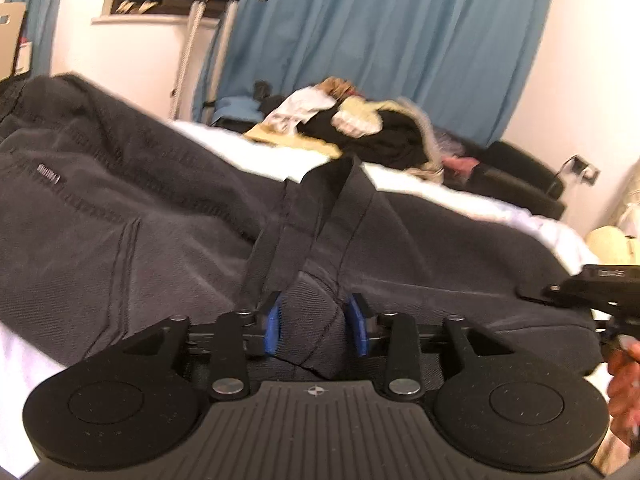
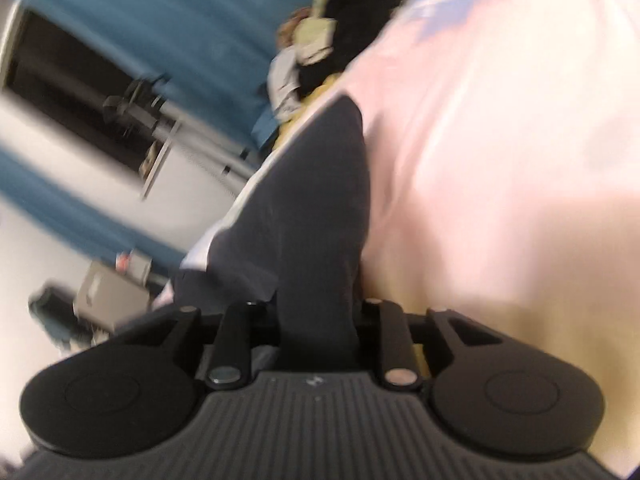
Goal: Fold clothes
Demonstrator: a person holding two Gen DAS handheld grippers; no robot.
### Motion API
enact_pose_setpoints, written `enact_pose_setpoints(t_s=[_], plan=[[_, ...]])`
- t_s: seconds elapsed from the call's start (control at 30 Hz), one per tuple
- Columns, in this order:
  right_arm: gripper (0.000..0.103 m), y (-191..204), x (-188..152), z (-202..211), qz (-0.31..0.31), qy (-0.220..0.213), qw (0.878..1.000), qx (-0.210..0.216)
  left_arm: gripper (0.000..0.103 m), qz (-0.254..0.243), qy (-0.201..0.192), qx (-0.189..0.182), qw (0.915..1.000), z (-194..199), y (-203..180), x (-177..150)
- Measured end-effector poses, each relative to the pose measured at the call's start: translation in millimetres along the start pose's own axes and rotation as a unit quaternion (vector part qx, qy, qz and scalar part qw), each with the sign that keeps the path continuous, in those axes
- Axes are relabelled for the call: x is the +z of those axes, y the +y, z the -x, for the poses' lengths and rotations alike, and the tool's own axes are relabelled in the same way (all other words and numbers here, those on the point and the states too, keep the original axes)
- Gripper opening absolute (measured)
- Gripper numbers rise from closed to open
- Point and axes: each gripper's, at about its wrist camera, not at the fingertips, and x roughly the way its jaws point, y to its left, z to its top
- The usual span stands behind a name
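A dark grey garment (image 1: 140,208) with stitched seams lies spread over the white bed (image 1: 460,196). In the left wrist view my left gripper (image 1: 316,320) has a bunched fold of it filling the gap between the blue pads (image 1: 273,322), which touch the cloth on both sides. From there a narrow folded strip (image 1: 320,208) runs away toward the far edge of the garment. In the blurred right wrist view my right gripper (image 2: 318,320) is closed on another edge of the dark garment (image 2: 312,200), and the cloth hides its pads. Pale bedding (image 2: 500,160) lies to the right of it.
A heap of mixed clothes (image 1: 360,120) sits at the far side of the bed, before a blue curtain (image 1: 380,32). A black seat (image 1: 520,176) stands behind the bed at the right. A person's hand (image 1: 624,376) and the other gripper's black frame (image 1: 600,284) are at the right edge.
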Motion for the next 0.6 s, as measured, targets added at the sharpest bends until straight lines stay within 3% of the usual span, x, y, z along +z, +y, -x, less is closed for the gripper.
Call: enact_pose_setpoints(t_s=[0.1, 0.2, 0.33, 0.47, 0.6], plan=[[0.018, 5, 10, 11, -0.012, -0.017, 1.0, -0.002, 0.066, -0.006, -0.071, 0.005, 0.9975, 21, -1, 8], [0.017, 20, 20, 35, 0.01, -0.032, 0.999, 0.008, 0.066, -0.001, -0.124, 0.009, 0.9922, 34, 4, 18], [0.017, 24, 32, 77, 0.031, -0.057, 0.998, 0.014, 0.066, -0.001, -0.085, 0.025, 0.996, 13, 5, 19], [0.017, 12, 49, 116, 0.034, -0.081, 0.996, 0.005, 0.065, -0.045, -0.004, -0.009, 0.9989, -18, -35, -2], [0.017, -2, 61, 168, 0.027, -0.115, 0.993, -0.02, 0.064, -0.085, 0.055, -0.063, 0.9928, -34, -97, -36]])
